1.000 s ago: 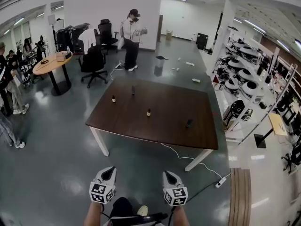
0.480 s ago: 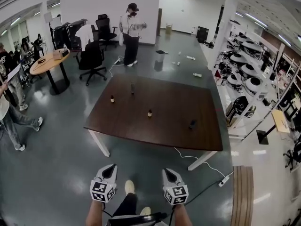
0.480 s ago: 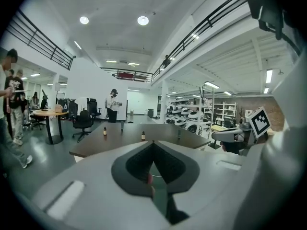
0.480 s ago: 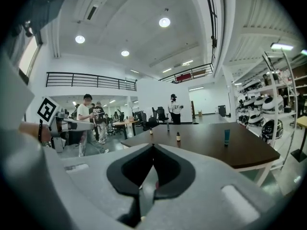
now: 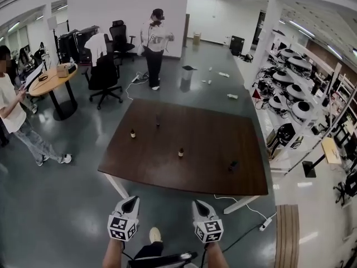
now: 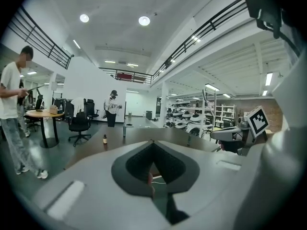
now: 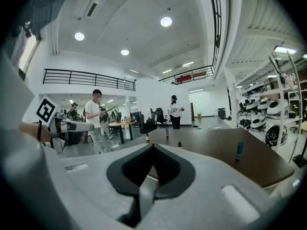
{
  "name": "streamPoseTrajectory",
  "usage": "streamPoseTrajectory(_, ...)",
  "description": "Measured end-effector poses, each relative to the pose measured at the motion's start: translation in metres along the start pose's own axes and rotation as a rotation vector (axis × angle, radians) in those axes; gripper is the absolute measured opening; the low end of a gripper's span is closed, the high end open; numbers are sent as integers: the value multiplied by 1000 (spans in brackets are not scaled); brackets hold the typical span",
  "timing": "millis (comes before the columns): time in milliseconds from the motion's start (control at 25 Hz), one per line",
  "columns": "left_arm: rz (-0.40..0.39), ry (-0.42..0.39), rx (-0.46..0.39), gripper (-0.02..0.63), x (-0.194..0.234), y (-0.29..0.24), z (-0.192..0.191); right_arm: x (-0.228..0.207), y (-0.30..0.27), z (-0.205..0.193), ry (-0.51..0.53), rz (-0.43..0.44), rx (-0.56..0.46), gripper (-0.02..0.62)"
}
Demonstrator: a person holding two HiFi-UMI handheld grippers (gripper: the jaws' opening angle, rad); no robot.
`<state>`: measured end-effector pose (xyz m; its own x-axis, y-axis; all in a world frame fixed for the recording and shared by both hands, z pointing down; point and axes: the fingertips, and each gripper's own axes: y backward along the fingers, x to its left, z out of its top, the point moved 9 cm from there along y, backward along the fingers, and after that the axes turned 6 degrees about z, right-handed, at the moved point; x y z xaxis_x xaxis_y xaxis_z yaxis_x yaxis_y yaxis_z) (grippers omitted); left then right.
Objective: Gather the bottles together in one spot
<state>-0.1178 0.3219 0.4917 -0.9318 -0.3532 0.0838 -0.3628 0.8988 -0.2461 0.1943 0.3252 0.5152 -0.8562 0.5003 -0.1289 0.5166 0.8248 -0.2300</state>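
Four bottles [image 5: 181,152] apart on dark table [image 5: 212,138], glossy floor [image 5: 72,205]; left gripper [image 5: 132,200], right gripper [image 5: 198,205]: fingers pressed together.

Glossy grey floor [image 5: 67,200], round table [image 5: 50,81], perhaps shelving [image 5: 295,99] rightward.

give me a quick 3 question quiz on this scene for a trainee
1. How many bottles stand on the table?
2. True or false: the right tool is shut on a bottle.
3. In the head view, which bottle stands nearest the table's right edge? A) the small brown bottle by the left edge B) the blue bottle C) the tall dark bottle at the far side

Key: 1) four; 2) false, it is shut and empty; 3) B
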Motion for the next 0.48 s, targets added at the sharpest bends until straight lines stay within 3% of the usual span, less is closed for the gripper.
streamPoseTrajectory(480, -30, 11, -13, 2, 67, -60, 24, -10, -64, 26, -19, -67, 7, 2)
